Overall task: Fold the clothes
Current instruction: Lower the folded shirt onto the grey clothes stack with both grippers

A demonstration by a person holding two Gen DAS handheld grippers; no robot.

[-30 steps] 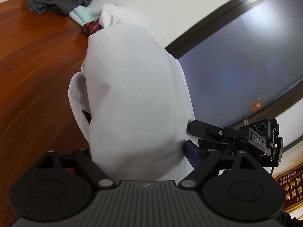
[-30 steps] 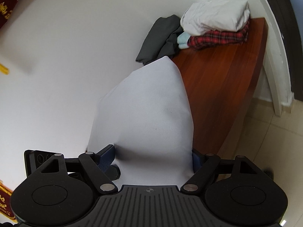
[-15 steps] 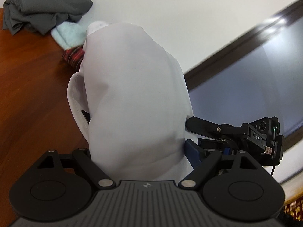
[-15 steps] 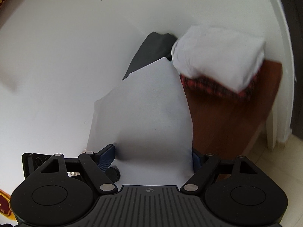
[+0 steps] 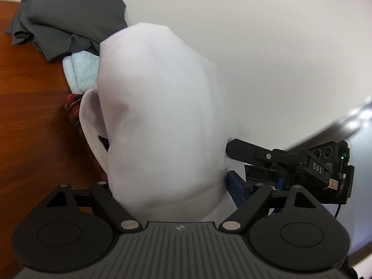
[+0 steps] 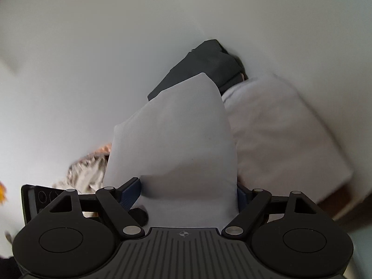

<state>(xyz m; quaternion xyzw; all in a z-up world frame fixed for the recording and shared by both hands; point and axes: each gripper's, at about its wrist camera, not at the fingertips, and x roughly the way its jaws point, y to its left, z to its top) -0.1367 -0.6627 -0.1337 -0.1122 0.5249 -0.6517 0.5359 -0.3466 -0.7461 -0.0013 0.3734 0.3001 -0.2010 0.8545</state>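
Two grippers are clamped on one folded white garment (image 5: 160, 121), which is carried between them above the wooden bench (image 5: 30, 116). In the left wrist view the left gripper (image 5: 167, 181) has the cloth bulging up and away between its widely spread jaws, filling the whole gap; the garment's long axis runs away from the camera toward the wall, its rounded far end pointing at the pile of clothes. The right gripper (image 5: 234, 162) is seen at the right of that view, pressed into the garment's side.

In the right wrist view the same white garment (image 6: 176, 144) fills the right gripper (image 6: 188, 190) from pad to pad and tapers to a corner pointing forward and up. Just beyond it lies a folded white cloth (image 6: 286, 127) on top of the stack.

On the bench near the wall, a dark grey garment (image 5: 65, 16), a pale blue towel (image 5: 79, 69) and a red plaid item (image 5: 73, 109) lie together, partly hidden behind the held garment.
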